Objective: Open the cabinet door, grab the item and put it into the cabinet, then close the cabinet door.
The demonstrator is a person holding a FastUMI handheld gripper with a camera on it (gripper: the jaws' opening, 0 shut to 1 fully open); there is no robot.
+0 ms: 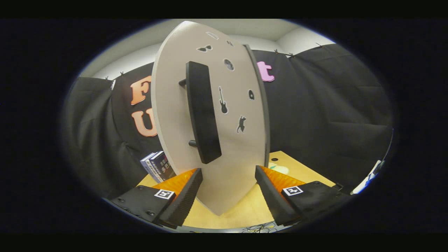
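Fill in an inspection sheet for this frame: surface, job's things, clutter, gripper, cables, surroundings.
Surface: yellowish wooden tabletop, bare in front of the fingers.
Job's things: pale cabinet door with small dark stickers stands just ahead of the fingers; its black bar handle is upright, untouched. Whether the door is open or closed cannot be told.
Clutter: boxed items stand beside the door, beyond one finger.
Gripper: gripper open, fingers either side of the door's lower part, pressing on nothing.
Cables: a tangle of thin wires at the table's near edge.
Surroundings: black cloth wall; white wall above.
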